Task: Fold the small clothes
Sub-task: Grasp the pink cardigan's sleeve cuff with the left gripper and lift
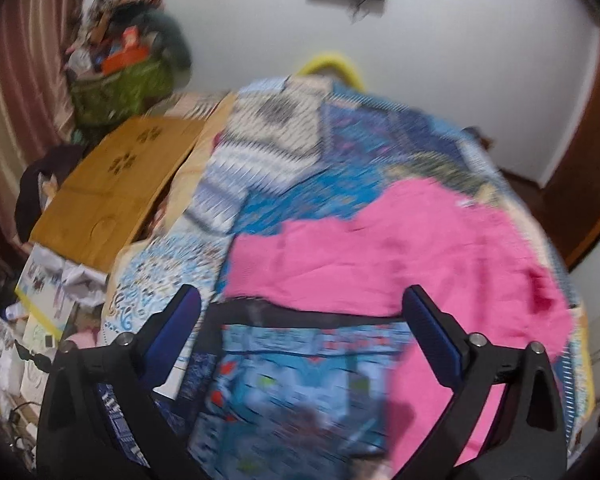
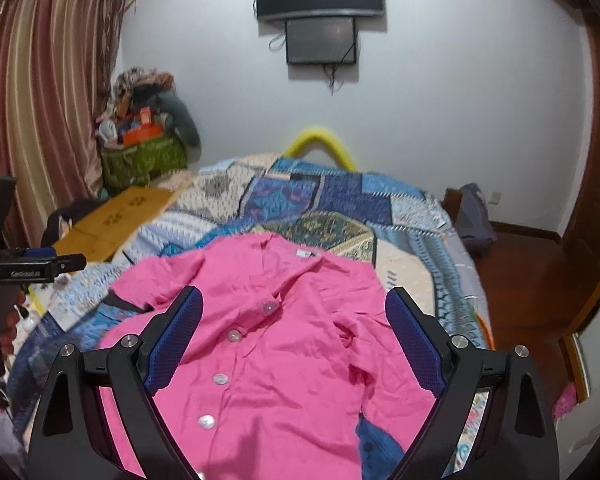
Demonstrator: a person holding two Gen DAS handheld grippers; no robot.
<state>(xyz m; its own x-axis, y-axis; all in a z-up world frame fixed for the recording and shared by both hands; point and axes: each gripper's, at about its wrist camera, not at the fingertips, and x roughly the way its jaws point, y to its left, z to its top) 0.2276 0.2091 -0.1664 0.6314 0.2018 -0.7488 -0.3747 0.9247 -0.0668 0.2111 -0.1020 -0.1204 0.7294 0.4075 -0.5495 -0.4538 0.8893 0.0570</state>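
A small pink button-front shirt (image 2: 284,344) lies spread face up on the patchwork quilt (image 2: 332,200), collar away from me, with several white buttons down its front. My right gripper (image 2: 294,300) is open and empty, hovering above the shirt's middle. In the left wrist view, which is blurred, the shirt (image 1: 388,252) lies ahead and to the right. My left gripper (image 1: 300,300) is open and empty over the shirt's left edge and the quilt (image 1: 300,392). The left gripper's body (image 2: 4,268) shows at the far left of the right wrist view.
A brown cardboard sheet (image 1: 116,184) lies at the bed's left side beside a green basket (image 2: 144,160) piled with things. Striped curtains (image 2: 40,100) hang on the left. A yellow arch (image 2: 320,140) stands behind the bed. A wooden floor (image 2: 520,272) lies to the right.
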